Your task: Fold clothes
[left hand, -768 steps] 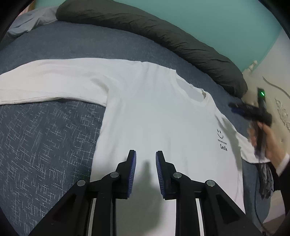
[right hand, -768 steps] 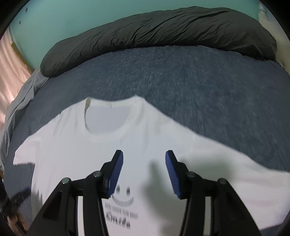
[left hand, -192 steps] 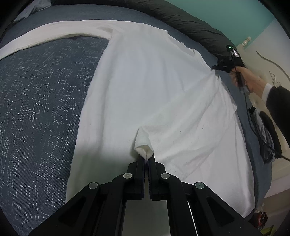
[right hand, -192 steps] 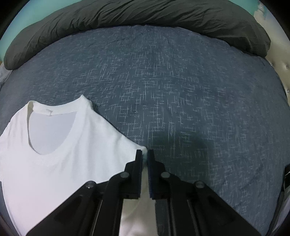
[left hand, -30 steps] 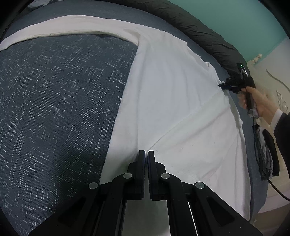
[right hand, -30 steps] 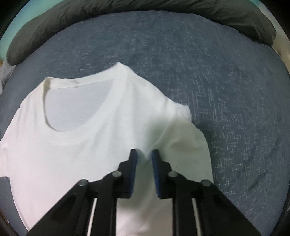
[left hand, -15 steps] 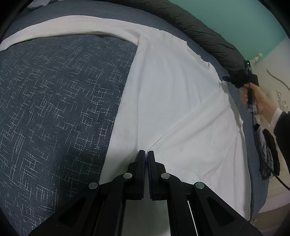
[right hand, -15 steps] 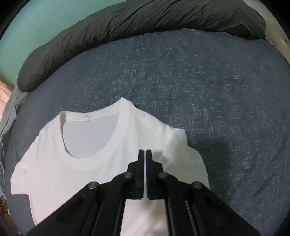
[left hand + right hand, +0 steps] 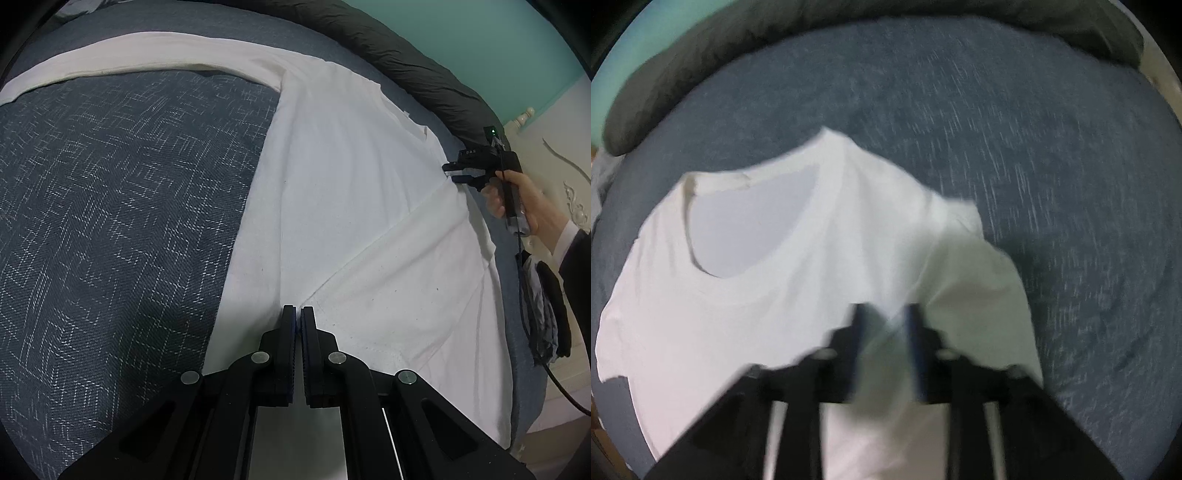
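A white long-sleeved shirt [image 9: 351,192] lies flat on the bed, its right side folded over the body along a diagonal edge. One sleeve [image 9: 129,55] stretches away to the far left. My left gripper [image 9: 298,314] is shut, its tips at the lower end of that fold; no cloth shows between the pads. At the shirt's shoulder is my right gripper [image 9: 456,173], with a hand [image 9: 524,199] around it. In the blurred right wrist view its jaws are opening over the folded shoulder [image 9: 953,258], beside the neck opening [image 9: 750,221]. The cloth lies under the right gripper [image 9: 886,321], not pinched.
The shirt rests on a blue-grey bed cover [image 9: 110,221]. A dark grey rolled duvet [image 9: 406,55] runs along the far edge under a teal wall. Dark clothes [image 9: 546,306] and a cable hang off the bed's right side.
The right gripper's jaws were slightly apart, then shut, and now stand apart again over the shoulder, with the view blurred. The left gripper and the fold beside it have not moved.
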Tool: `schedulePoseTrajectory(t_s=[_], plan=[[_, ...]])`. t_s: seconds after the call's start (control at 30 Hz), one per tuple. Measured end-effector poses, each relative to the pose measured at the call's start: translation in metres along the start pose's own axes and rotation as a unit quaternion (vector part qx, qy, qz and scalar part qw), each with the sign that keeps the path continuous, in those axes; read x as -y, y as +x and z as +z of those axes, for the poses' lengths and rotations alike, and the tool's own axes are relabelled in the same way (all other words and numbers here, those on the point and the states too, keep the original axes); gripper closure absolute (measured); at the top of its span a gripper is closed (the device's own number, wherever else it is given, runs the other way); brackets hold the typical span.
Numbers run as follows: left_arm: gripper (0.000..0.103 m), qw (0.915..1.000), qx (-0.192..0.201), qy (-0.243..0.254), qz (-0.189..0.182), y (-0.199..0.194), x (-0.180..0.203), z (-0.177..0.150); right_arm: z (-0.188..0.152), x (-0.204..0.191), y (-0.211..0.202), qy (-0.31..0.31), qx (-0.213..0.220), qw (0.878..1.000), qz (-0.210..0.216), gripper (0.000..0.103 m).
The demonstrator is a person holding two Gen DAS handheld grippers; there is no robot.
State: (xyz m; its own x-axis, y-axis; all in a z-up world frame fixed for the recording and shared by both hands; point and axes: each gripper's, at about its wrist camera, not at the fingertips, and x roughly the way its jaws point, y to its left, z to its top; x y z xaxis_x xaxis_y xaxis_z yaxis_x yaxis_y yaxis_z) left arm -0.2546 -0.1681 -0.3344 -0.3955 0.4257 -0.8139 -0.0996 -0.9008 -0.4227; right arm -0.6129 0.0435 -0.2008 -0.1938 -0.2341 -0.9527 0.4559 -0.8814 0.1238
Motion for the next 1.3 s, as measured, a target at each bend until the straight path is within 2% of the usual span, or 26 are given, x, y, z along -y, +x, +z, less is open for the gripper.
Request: schedulePoseTrajectory(t_s=[0.13, 0.2, 0.23, 0.33, 0.5, 0.87, 1.0, 1.07, 1.17, 1.3], plan=[[0.1, 1.0, 0.0, 0.0, -0.002, 0.001, 0.001, 0.0, -0.001, -0.002, 0.0, -0.011, -0.002, 1.0, -0.008, 0.068], [0.1, 1.0, 0.0, 0.0, -0.001, 0.001, 0.001, 0.001, -0.002, -0.003, 0.002, -0.014, -0.004, 1.0, -0.021, 0.081], [0.1, 1.0, 0.0, 0.001, -0.001, 0.0, 0.001, 0.001, -0.003, -0.003, 0.003, -0.015, -0.005, 0.999, -0.028, 0.092], [0.1, 1.0, -0.001, 0.0, -0.002, -0.002, -0.003, 0.0, -0.003, -0.003, 0.003, -0.014, 0.0, 0.999, -0.03, 0.1], [0.1, 1.0, -0.001, 0.0, -0.003, -0.002, -0.003, 0.0, 0.001, -0.001, -0.011, -0.009, 0.033, 0.999, -0.017, 0.101], [0.1, 1.0, -0.002, -0.001, -0.003, -0.004, -0.003, -0.003, 0.014, 0.001, -0.014, 0.028, 0.077, 0.995, 0.064, 0.102], [0.1, 1.0, -0.001, 0.0, -0.002, -0.006, -0.002, -0.004, 0.008, 0.006, -0.039, 0.04, 0.141, 0.985, 0.095, 0.102], [0.1, 1.0, -0.001, 0.0, -0.003, -0.008, -0.002, -0.005, 0.007, 0.016, -0.051, 0.049, 0.155, 0.981, 0.107, 0.102], [0.1, 1.0, -0.001, 0.001, -0.005, -0.01, -0.002, -0.007, 0.004, 0.032, -0.058, 0.057, 0.162, 0.98, 0.098, 0.101], [0.1, 0.9999, -0.002, -0.005, -0.011, -0.013, -0.004, -0.011, -0.002, 0.057, -0.054, 0.071, 0.146, 0.984, 0.072, 0.101]])
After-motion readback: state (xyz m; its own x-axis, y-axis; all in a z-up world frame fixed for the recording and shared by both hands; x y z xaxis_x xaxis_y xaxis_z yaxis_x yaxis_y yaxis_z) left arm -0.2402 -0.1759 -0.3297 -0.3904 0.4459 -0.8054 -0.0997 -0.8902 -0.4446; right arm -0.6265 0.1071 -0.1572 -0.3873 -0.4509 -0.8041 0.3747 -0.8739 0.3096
